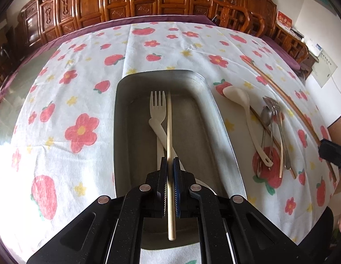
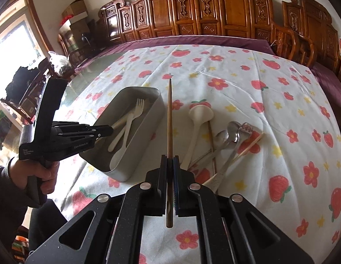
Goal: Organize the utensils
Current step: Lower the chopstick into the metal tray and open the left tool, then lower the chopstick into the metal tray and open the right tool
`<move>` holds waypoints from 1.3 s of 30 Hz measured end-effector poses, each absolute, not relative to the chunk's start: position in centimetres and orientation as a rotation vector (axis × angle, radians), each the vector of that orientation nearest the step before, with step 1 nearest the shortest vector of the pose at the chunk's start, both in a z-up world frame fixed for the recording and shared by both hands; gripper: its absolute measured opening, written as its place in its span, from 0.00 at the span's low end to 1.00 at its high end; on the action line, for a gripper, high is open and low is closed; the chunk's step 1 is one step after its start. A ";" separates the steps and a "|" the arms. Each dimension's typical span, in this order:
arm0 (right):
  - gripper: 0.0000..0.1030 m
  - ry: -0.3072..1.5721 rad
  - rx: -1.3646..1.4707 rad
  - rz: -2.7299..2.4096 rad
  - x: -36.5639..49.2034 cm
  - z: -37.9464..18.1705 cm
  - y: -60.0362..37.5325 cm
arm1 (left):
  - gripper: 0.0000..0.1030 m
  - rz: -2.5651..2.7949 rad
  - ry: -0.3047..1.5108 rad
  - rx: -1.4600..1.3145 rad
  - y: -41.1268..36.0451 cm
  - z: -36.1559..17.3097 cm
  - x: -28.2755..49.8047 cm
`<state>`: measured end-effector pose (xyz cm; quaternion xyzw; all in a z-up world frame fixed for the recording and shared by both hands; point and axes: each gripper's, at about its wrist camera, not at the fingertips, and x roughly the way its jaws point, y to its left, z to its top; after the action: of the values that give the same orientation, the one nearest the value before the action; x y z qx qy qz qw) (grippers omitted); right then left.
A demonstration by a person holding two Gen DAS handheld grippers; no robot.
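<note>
My left gripper (image 1: 169, 160) is shut on a light wooden chopstick (image 1: 169, 132) and holds it lengthwise over the grey metal tray (image 1: 126, 118). A cream plastic fork (image 1: 157, 107) and a cream utensil under it lie in the tray. My right gripper (image 2: 169, 158) is shut on a dark brown chopstick (image 2: 169, 114) that points away over the cloth, right of the tray (image 2: 148, 118). The left gripper (image 2: 104, 131) also shows in the right wrist view, reaching into the tray from the left.
On the flowered tablecloth (image 1: 82, 88) right of the tray lie a cream ladle (image 1: 243, 110), metal spoons and a fork (image 1: 271, 118), and loose chopsticks (image 1: 280, 88). Carved wooden chairs (image 2: 214, 15) stand along the far edge.
</note>
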<state>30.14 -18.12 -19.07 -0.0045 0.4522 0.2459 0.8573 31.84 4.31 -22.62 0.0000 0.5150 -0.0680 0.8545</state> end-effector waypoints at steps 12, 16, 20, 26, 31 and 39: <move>0.06 0.958 -0.020 0.579 30.4 -19.5 -12.9 | 0.24 -0.145 0.954 -0.073 7.6 -17.7 27.3; 0.06 0.974 -0.026 0.598 30.6 -20.0 -10.8 | 0.30 -0.147 0.910 -0.070 8.6 -16.0 25.6; 0.06 1.003 -0.011 0.615 31.3 -20.7 -8.7 | 0.38 -0.139 0.866 -0.059 9.9 -14.2 24.0; 0.06 1.044 -0.019 0.595 32.5 -21.9 -5.7 | 0.40 -0.116 0.836 -0.055 12.1 -13.0 22.6; 0.06 1.066 -0.038 0.565 33.3 -22.9 -4.4 | 0.40 -0.094 0.829 -0.056 13.9 -12.6 21.9; 0.08 1.082 -0.020 0.557 34.0 -23.9 -3.7 | 0.40 -0.087 0.827 -0.058 14.7 -12.4 21.5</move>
<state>34.00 -3.70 -23.87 -0.0094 0.5084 0.2615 0.8204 21.50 14.71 -12.44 -0.0280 0.4016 -0.0421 0.9144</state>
